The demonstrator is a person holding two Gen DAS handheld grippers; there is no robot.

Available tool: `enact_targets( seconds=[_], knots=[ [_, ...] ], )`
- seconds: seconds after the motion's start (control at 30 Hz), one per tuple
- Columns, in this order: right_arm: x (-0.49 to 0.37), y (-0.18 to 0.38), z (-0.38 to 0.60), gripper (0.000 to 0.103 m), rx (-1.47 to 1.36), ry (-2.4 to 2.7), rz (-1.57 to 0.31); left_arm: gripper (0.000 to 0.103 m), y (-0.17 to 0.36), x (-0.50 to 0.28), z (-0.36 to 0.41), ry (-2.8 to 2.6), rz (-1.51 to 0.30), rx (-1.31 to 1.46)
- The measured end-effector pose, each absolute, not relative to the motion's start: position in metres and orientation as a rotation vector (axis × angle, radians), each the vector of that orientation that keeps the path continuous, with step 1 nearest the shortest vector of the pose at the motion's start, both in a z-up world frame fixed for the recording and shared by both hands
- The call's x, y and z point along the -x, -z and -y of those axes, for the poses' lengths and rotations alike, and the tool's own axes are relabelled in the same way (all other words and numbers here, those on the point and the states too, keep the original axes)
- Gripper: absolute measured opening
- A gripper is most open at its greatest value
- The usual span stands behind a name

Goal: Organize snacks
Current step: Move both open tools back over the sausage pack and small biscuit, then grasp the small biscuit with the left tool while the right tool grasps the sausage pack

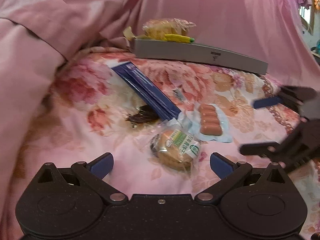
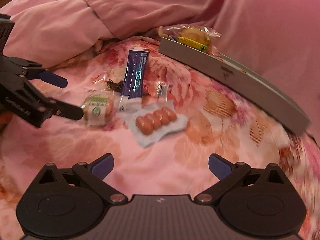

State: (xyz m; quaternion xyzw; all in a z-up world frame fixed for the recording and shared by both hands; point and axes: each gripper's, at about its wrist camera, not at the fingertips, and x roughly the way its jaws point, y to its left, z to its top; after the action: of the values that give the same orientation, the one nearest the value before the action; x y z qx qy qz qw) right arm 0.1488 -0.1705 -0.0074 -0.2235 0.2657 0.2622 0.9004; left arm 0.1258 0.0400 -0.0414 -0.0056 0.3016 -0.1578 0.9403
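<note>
Surface: the snacks were spread on a floral bedsheet (image 2: 210,108), with a pink quilt (image 2: 80,20) bunched along its far edge.

Collecting place: a flat grey box (image 1: 198,57) was set at the far edge of the bedsheet, apparently as the tray; a clear-wrapped bun (image 1: 166,28) and a yellow packet (image 1: 180,38) were already laid in it.

Loose snacks: a round wrapped cake with a green label (image 1: 176,150), a sausage pack (image 1: 211,121), a long blue packet (image 1: 146,92), a small clear sachet (image 1: 178,94) and a dark snack (image 1: 143,117) were left mid-sheet, well apart from the box.

Left gripper (image 1: 161,165): its jaws were spread wide and empty, brought in low with the wrapped cake between and just ahead of the fingertips, judged as lined up for a pinch across its width.

Right gripper (image 2: 161,165): its jaws were likewise spread and empty, held back above bare sheet near the sausage pack, nothing touched.

Step judged: pick-up of the cake not yet made.
</note>
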Motion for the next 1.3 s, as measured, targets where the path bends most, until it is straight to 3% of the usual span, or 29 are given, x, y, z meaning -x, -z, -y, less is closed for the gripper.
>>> enact_targets(
  seconds=[0.33, 0.53, 0.8, 1.0, 1.3],
  knots=[
    [-0.202, 0.005, 0.142, 0.103, 0.663, -0.764, -0.556, 0.102, 0.039, -0.141, -0.031, 0.444, -0.626, -0.059],
    [-0.234, 0.013, 0.125, 0.103, 0.710, -0.852, -0.662, 0.102, 0.039, -0.143, -0.030, 0.476, -0.638, -0.101],
    [-0.246, 0.016, 0.127, 0.103, 0.670, -0.901, -0.732, 0.101, 0.040, -0.148, -0.034, 0.478, -0.659, -0.070],
    [-0.235, 0.014, 0.135, 0.092, 0.621, -0.879, -0.732, 0.101, 0.038, -0.148, -0.034, 0.478, -0.638, -0.076],
    [-0.194, 0.019, 0.158, 0.091, 0.444, -0.683, -0.773, 0.099, 0.036, -0.155, -0.029, 0.524, -0.631, -0.133]
  ],
)
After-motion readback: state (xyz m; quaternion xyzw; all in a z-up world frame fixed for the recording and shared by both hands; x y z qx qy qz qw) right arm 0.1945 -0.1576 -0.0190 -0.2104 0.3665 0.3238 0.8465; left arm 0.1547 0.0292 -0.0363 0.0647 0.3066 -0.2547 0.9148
